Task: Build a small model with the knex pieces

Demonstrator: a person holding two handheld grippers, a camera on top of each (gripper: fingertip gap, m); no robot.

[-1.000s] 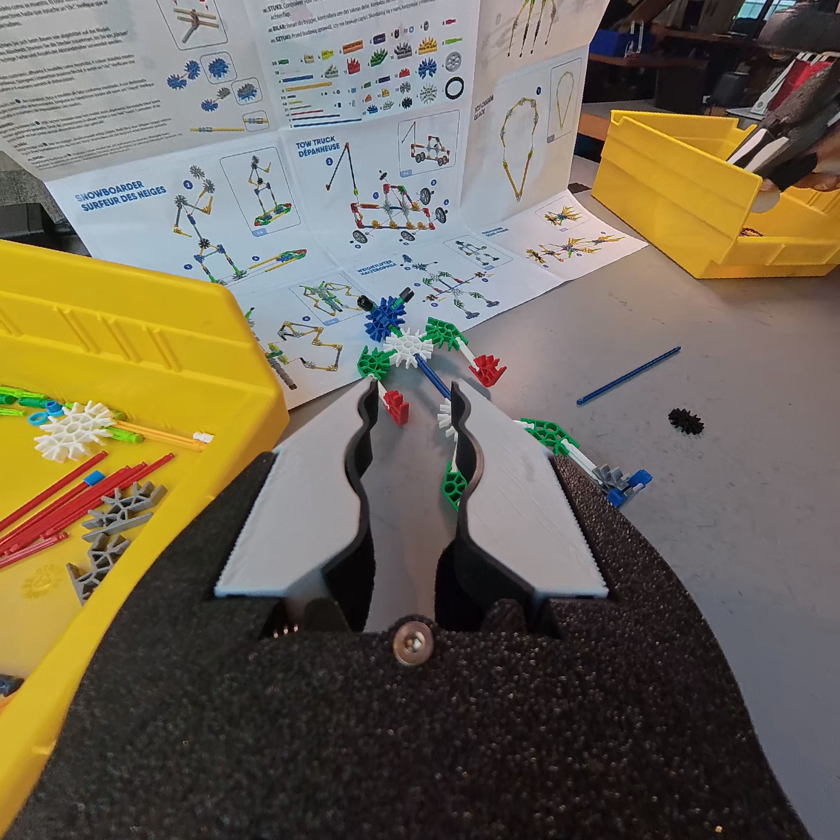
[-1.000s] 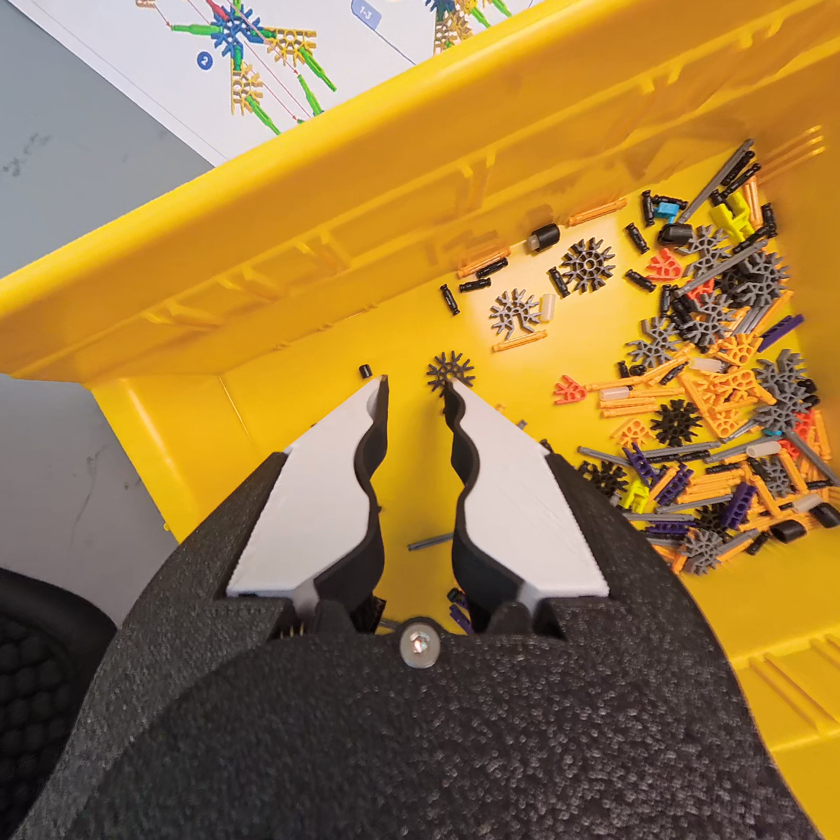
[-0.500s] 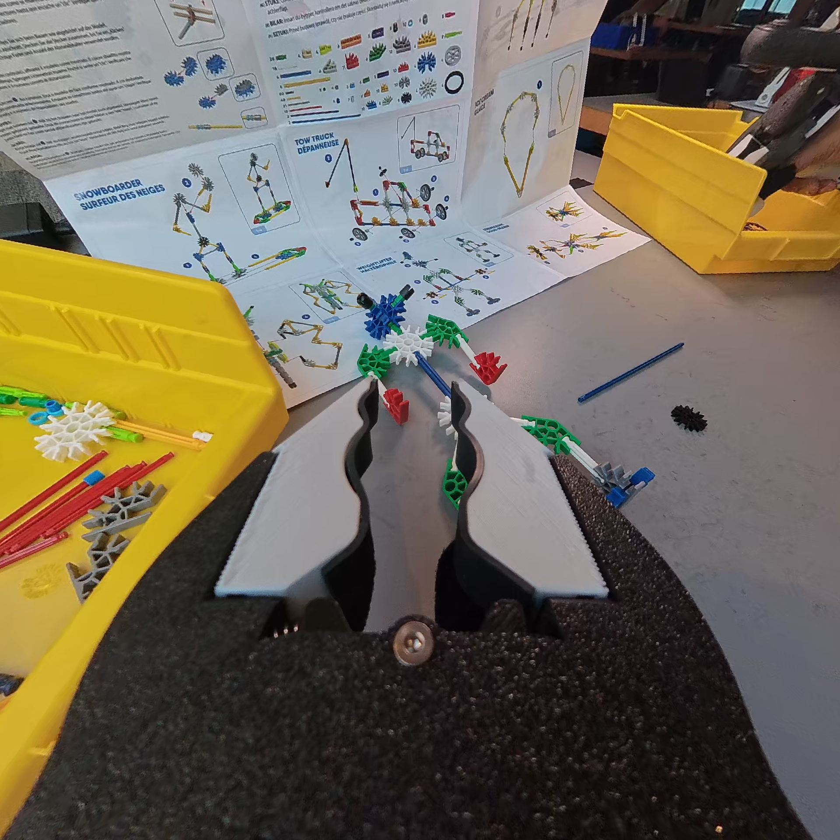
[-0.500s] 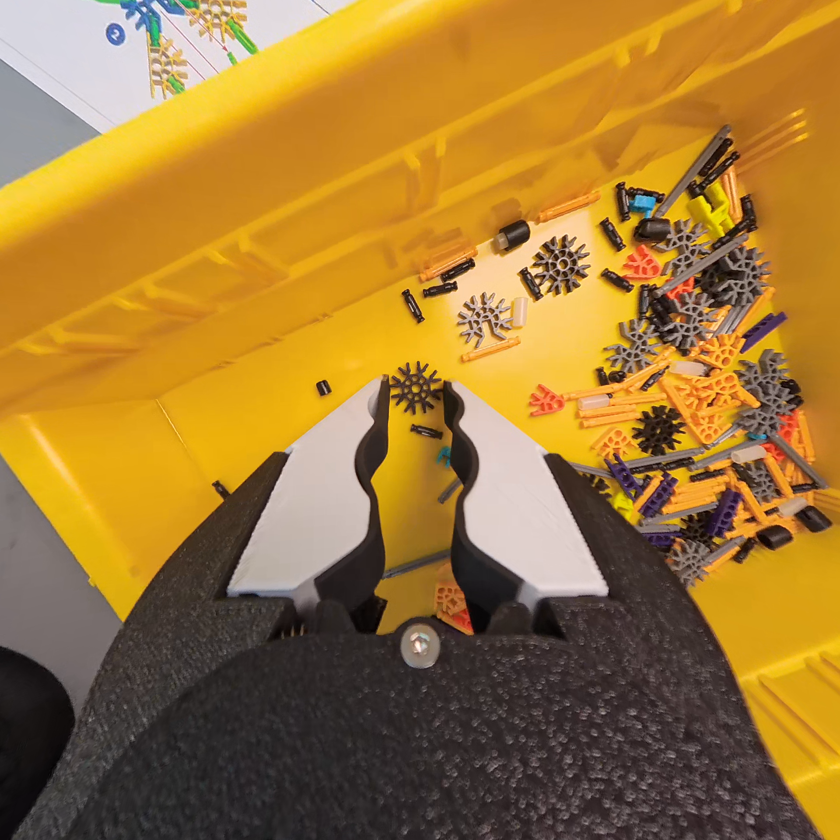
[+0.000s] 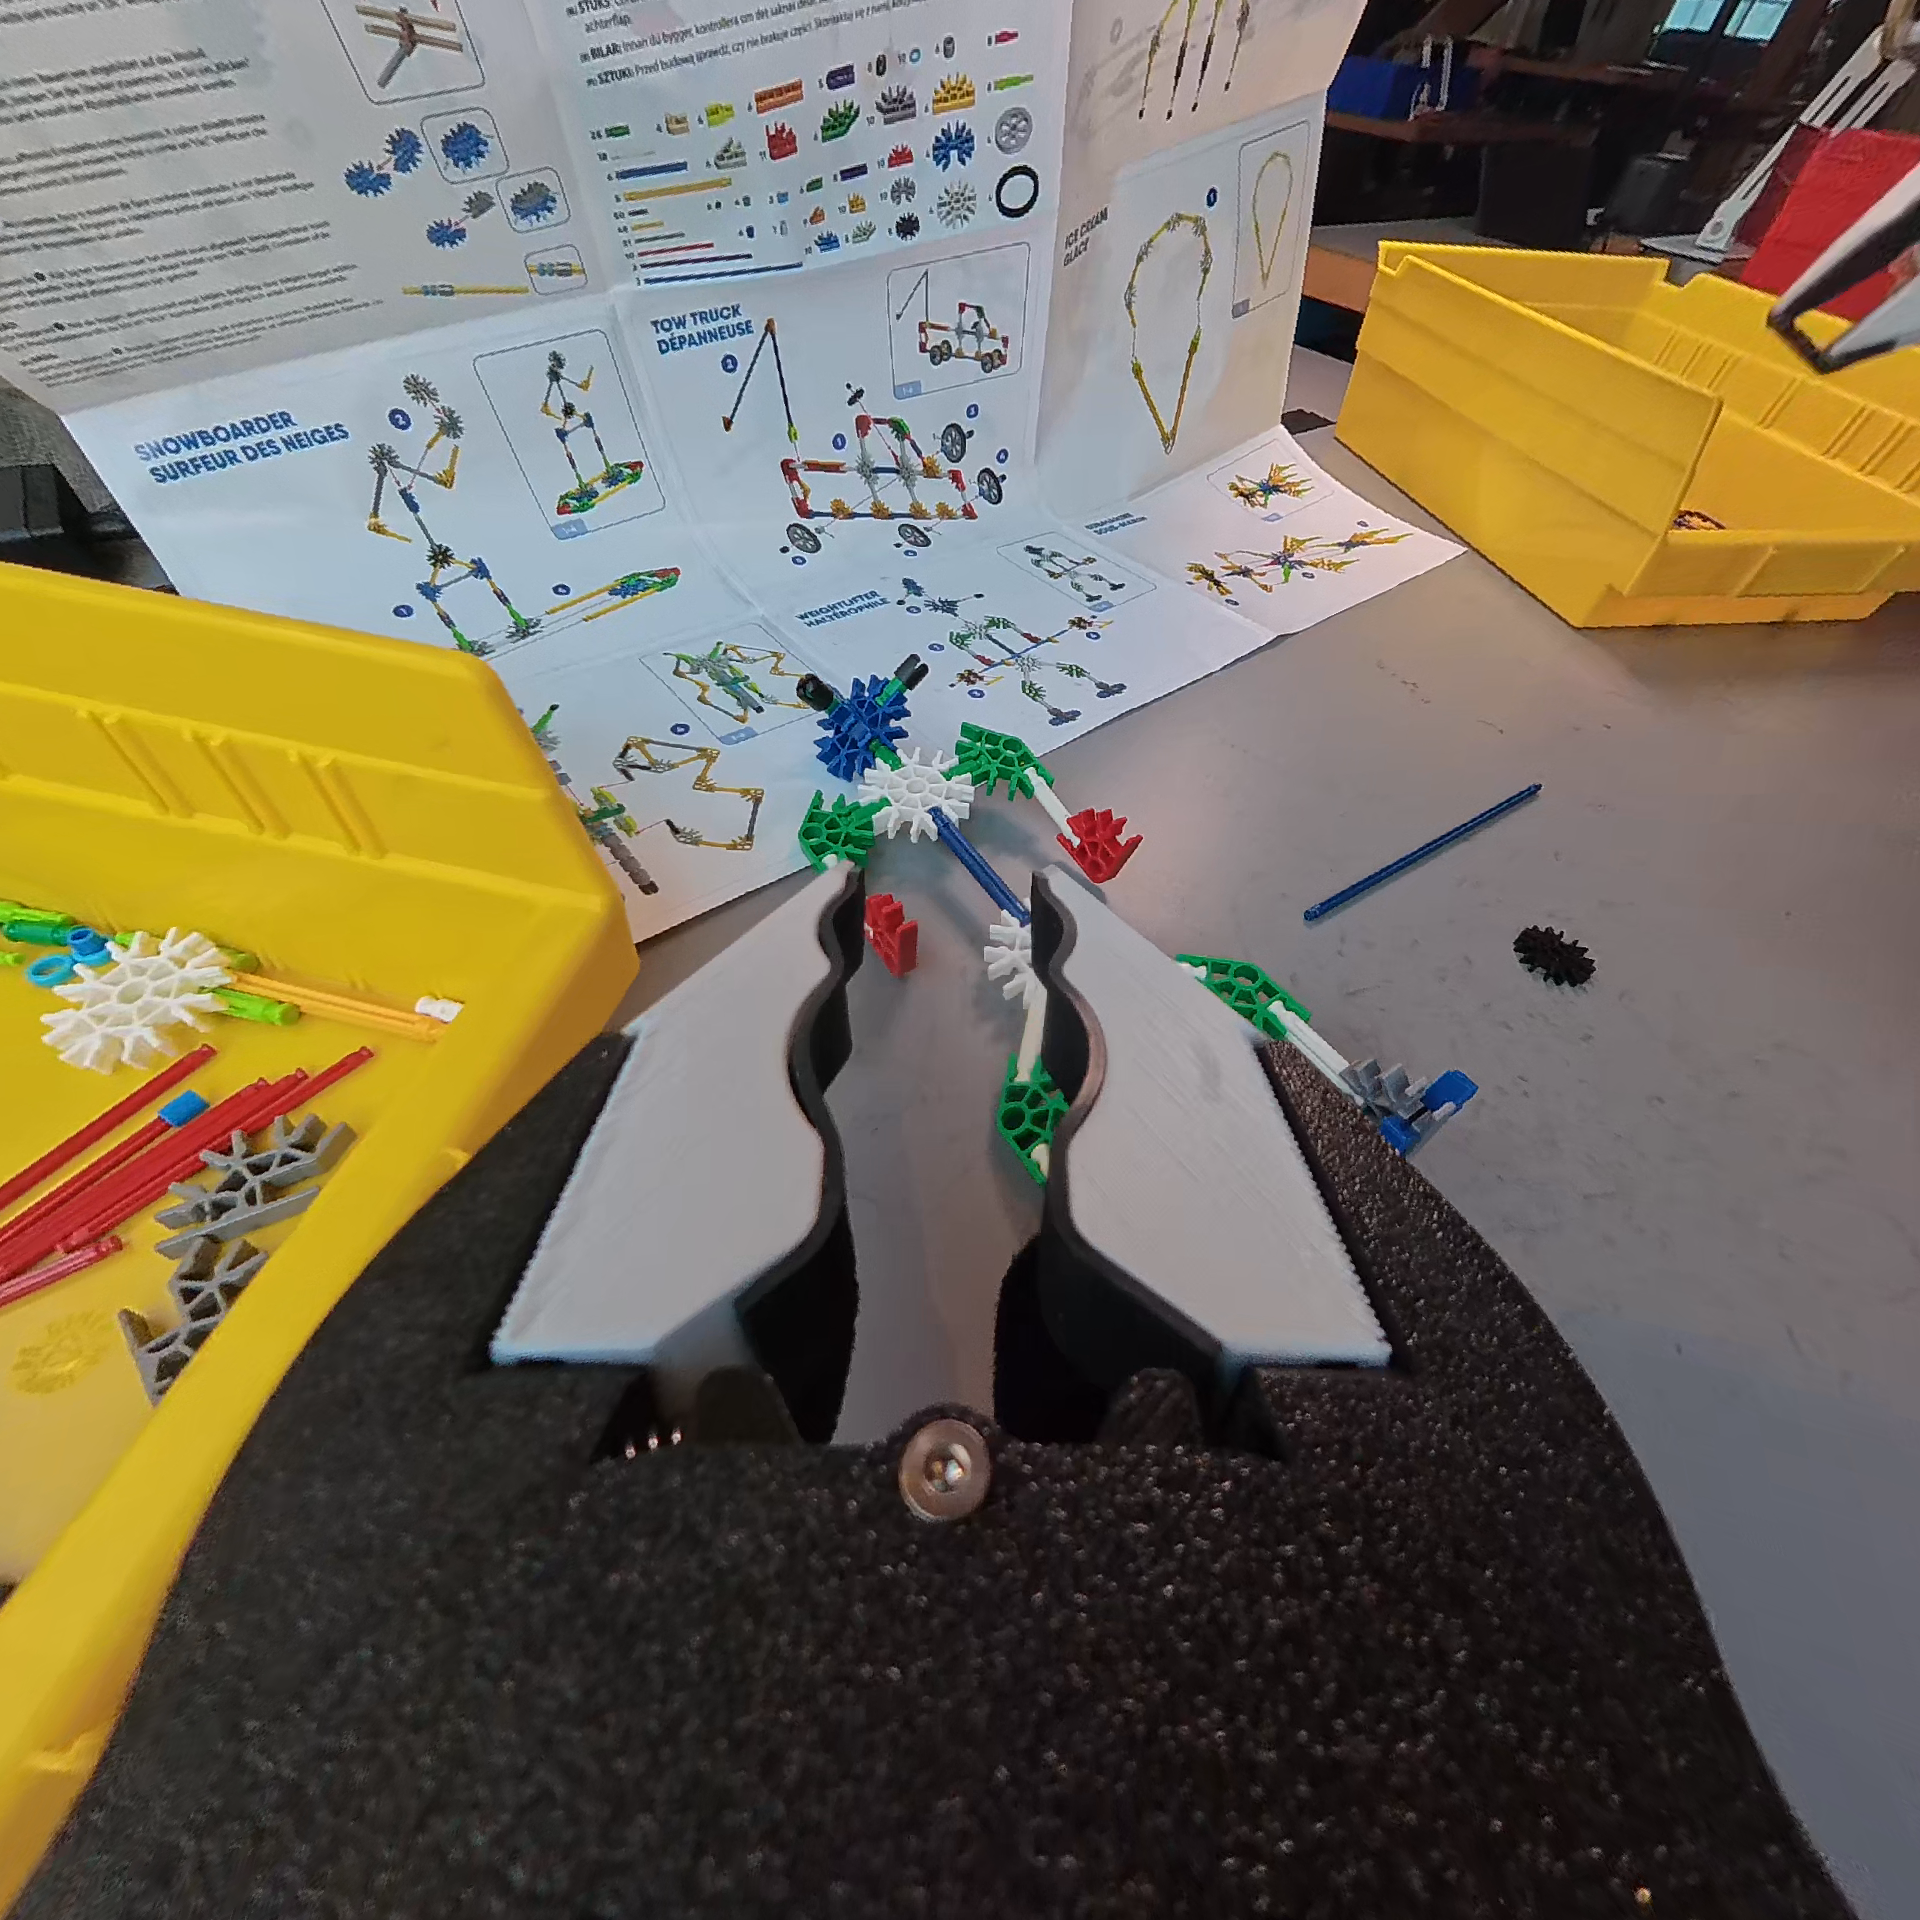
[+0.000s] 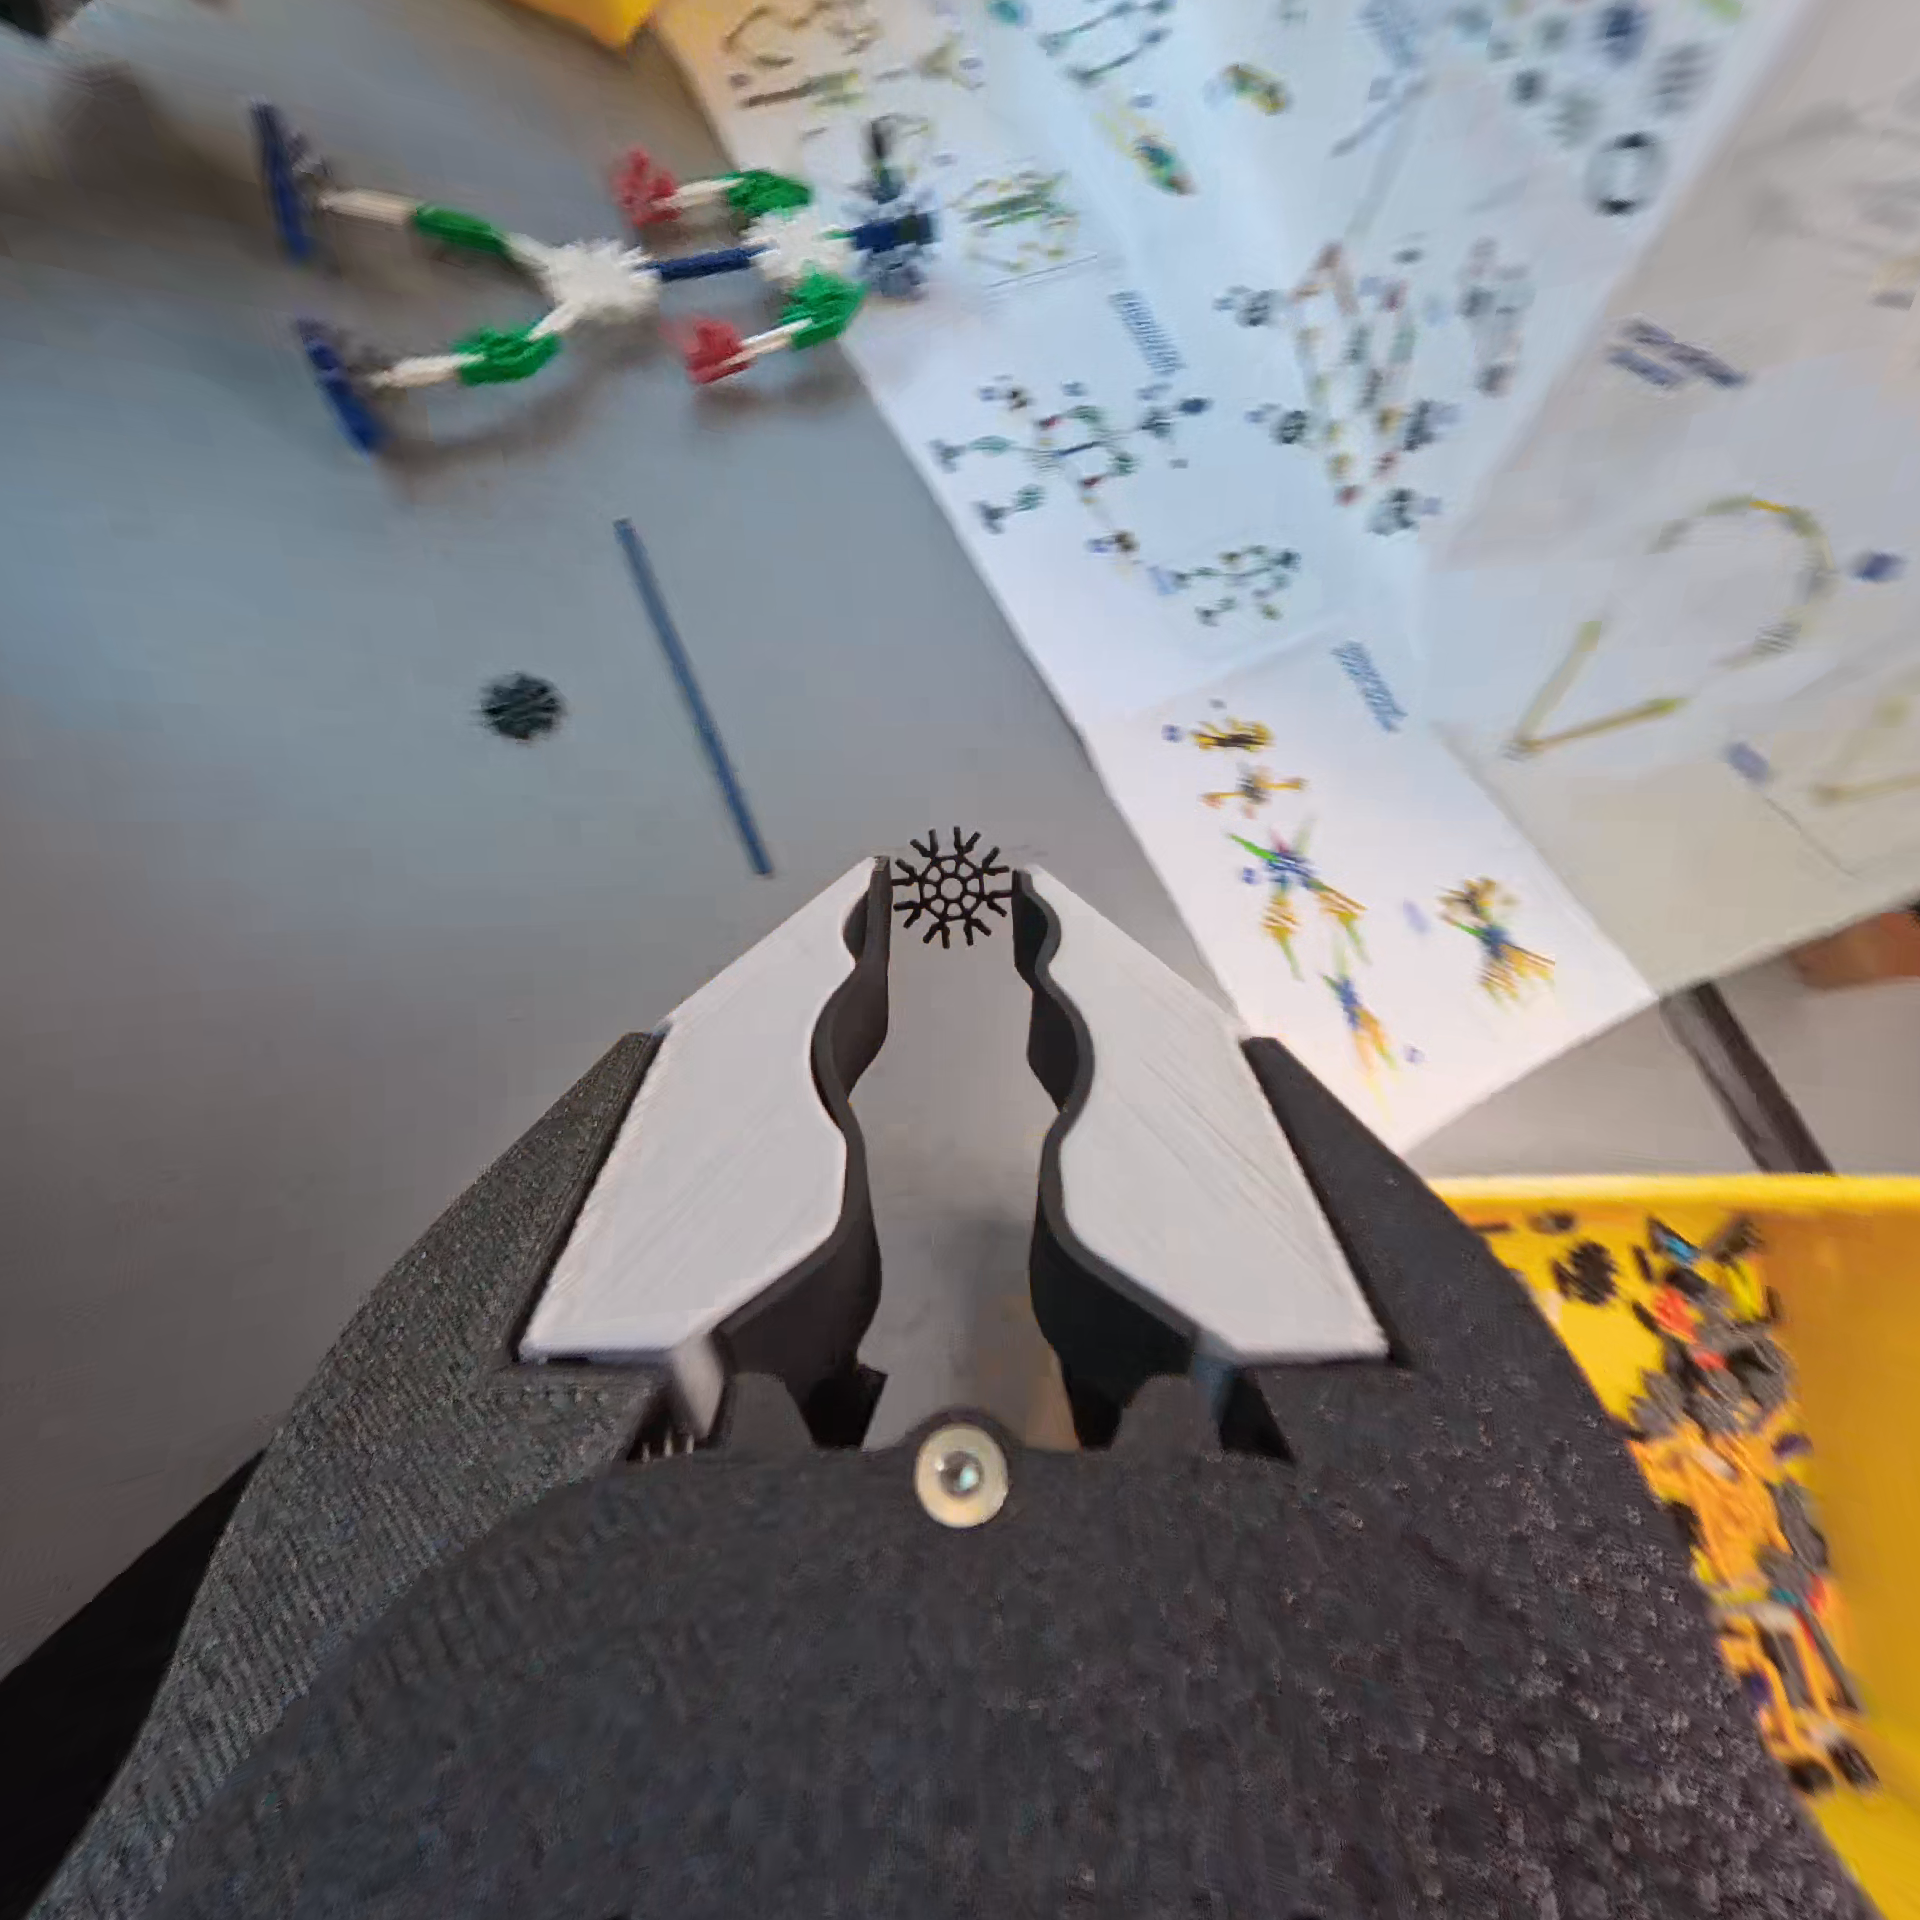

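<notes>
My right gripper (image 6: 951,883) is shut on a black snowflake connector (image 6: 951,888) and holds it in the air above the grey table, clear of the yellow bin (image 6: 1766,1351). My left gripper (image 5: 945,894) is open and empty, low over the table, its fingers on either side of the stick-figure model (image 5: 914,790) built of green, white, red and blue pieces. The model also shows blurred in the right wrist view (image 6: 592,275). A loose blue rod (image 5: 1423,852) and a second black connector (image 5: 1553,956) lie on the table to the right.
A yellow bin (image 5: 312,748) with red rods, white and grey connectors stands at the left. Another yellow bin (image 5: 1558,468) with many small parts stands at the back right. A large folded instruction sheet (image 5: 623,364) stands behind the model. The right gripper's fingertip (image 5: 1849,301) shows above the far bin. The tips of one gripper are about 35 cm away from the tips of the other.
My right gripper closed on the black snowflake connector in the bin and lifted it out, swinging toward the table and model. The left gripper has stayed in place.
</notes>
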